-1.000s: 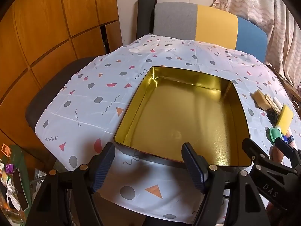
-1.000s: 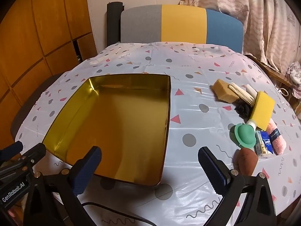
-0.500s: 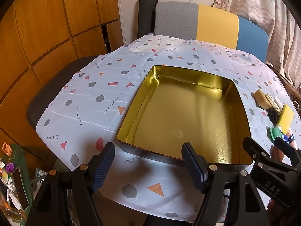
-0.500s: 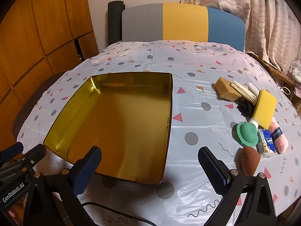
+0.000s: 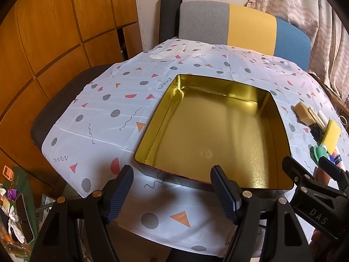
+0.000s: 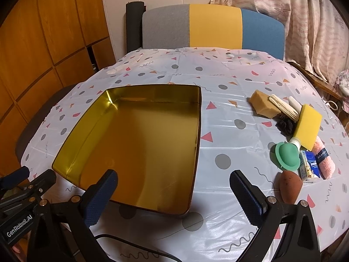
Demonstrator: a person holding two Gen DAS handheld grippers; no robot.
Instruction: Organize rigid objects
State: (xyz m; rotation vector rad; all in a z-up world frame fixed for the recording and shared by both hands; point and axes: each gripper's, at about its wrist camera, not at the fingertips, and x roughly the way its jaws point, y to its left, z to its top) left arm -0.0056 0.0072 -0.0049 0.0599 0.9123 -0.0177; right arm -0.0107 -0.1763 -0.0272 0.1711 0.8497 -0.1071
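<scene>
An empty gold tin tray [image 5: 165, 120] [image 6: 197, 135] lies on the patterned tablecloth. A cluster of items sits to its right: a tan block [image 6: 260, 103], wooden sticks [image 6: 283, 107], a yellow sponge [image 6: 308, 126], a green silicone piece [image 6: 286, 155], a blue-and-white carton [image 6: 308, 167], a pink roll [image 6: 324, 157] and a brown egg-shaped sponge [image 6: 290, 186]. My left gripper [image 5: 172, 193] is open and empty at the tray's near edge. My right gripper [image 6: 174, 196] is open and empty over the tray's near right corner.
A grey, yellow and blue chair back [image 6: 211, 26] stands behind the table. Wooden panels [image 5: 43, 32] are on the left, a curtain [image 6: 305, 21] on the right. A black cable [image 6: 135, 243] lies by the near edge. Clutter [image 5: 13, 214] is on the floor at the left.
Both grippers have drawn back and risen slightly, so the tray and items look a little farther away. Nothing on the table has moved.
</scene>
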